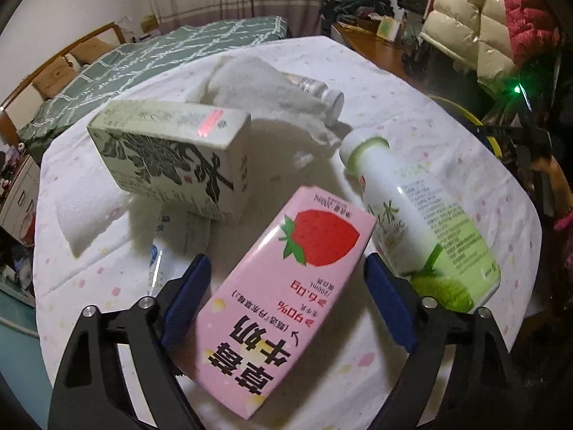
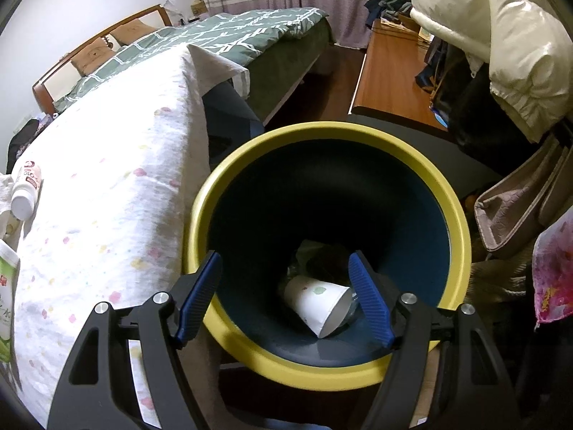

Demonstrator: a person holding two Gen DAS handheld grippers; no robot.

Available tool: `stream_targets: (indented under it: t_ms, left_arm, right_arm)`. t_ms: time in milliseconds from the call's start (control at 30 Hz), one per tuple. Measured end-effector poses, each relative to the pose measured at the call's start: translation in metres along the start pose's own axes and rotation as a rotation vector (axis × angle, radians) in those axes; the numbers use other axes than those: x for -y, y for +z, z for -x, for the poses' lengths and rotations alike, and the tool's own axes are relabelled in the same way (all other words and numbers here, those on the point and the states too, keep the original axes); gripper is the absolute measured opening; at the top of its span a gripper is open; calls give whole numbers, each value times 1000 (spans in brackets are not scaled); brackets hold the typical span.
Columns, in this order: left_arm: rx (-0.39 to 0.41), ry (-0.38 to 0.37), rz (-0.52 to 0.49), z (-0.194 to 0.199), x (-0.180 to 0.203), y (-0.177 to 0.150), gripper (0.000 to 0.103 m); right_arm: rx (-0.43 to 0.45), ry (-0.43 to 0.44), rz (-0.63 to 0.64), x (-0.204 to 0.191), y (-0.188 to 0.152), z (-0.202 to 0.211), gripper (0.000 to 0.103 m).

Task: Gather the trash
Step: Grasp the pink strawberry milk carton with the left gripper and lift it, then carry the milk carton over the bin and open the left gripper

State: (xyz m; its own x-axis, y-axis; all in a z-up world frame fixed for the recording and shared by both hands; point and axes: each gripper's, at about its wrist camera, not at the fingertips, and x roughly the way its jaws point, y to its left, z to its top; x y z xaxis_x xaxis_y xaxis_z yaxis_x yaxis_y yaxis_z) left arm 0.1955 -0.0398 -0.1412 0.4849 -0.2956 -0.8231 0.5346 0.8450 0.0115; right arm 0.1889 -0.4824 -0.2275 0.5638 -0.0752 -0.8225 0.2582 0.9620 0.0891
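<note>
In the left wrist view a pink strawberry milk carton lies on the white flowered tablecloth between the wide-open fingers of my left gripper, not clamped. A green-and-white bottle lies to its right, a green-patterned box behind left, a small white-capped bottle under a crumpled white cloth farther back. In the right wrist view my right gripper is open and empty over a yellow-rimmed dark bin. A white paper cup lies inside.
A white foam block and a clear plastic wrapper lie on the table's left. The bin stands just off the table's edge. Behind are a green-quilted bed, a wooden desk, and hanging jackets at right.
</note>
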Motion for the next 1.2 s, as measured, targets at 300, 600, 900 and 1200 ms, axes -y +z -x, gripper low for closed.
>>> stream_targets:
  t_ms: [300, 600, 900, 1200]
  left_arm:
    - [-68, -36, -27, 12, 26, -7, 64]
    - [-86, 14, 38, 0, 23, -7, 51]
    - [41, 100, 109, 54, 30, -8, 50]
    - [149, 53, 45, 97, 76, 48, 50]
  right_arm:
    - [-7, 24, 23, -13, 0, -2, 70]
    - [-4, 51, 33, -13, -3, 4, 70]
    - [36, 84, 17, -7, -2, 23, 70]
    - [95, 53, -17, 19, -13, 54, 70]
